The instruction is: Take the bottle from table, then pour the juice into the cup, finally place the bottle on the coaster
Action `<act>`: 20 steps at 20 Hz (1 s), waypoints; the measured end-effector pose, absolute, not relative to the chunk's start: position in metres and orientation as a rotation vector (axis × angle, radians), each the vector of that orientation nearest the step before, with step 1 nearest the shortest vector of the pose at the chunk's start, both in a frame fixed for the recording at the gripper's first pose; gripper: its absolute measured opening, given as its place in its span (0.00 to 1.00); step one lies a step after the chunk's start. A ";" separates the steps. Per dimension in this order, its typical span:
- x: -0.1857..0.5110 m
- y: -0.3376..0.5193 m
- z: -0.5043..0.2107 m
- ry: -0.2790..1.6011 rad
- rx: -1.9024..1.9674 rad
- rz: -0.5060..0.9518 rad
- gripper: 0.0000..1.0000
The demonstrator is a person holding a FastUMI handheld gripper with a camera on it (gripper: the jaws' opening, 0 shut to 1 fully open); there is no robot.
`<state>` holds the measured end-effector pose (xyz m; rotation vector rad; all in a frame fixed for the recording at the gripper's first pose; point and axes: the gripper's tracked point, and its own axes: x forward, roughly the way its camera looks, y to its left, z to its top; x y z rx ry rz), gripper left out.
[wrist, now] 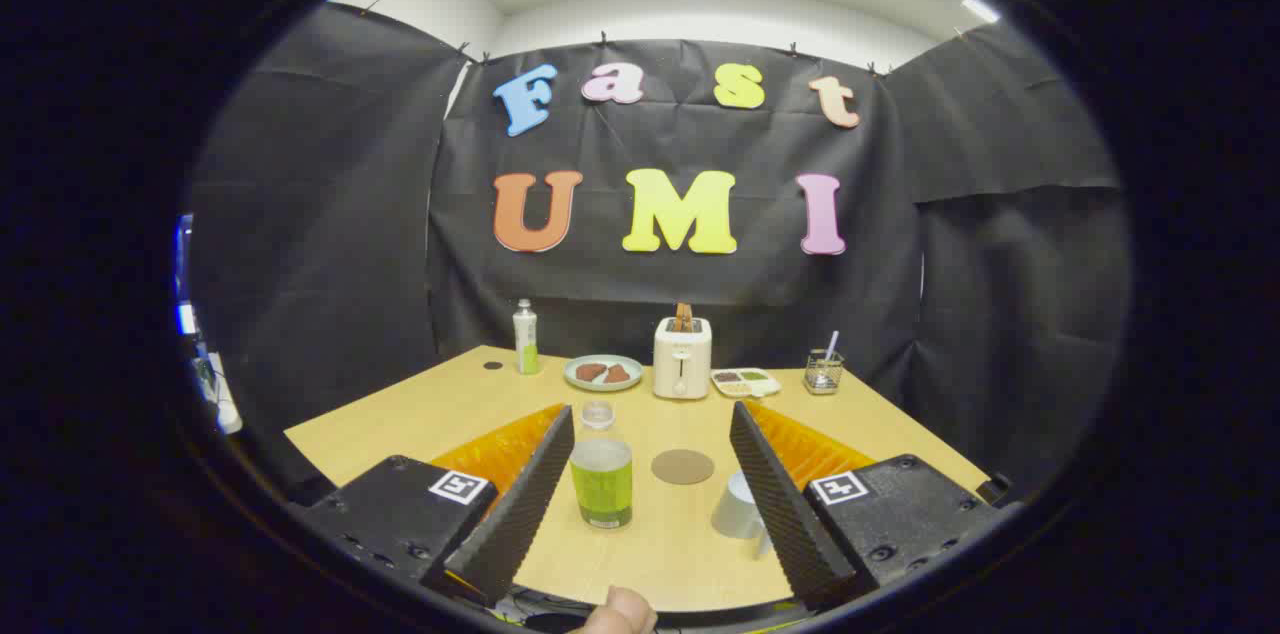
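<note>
A clear bottle [601,471] with green juice and a green label stands upright on the wooden table [400,419], just ahead of my fingers and close to the left one. My gripper [652,429] is open, nothing between its fingers. A round brown coaster [683,466] lies flat a little beyond and to the right of the bottle. A pale cup [738,506] stands by the right finger, partly hidden behind it.
At the table's far side stand a second bottle [525,338], a plate with brown food [603,372], a white toaster [682,357], a small divided tray [746,381] and a glass holding a utensil [823,370]. A fingertip [620,611] shows below the fingers.
</note>
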<state>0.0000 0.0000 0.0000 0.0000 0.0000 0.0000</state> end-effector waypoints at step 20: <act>0.016 -0.009 -0.011 0.008 0.005 -0.044 1.00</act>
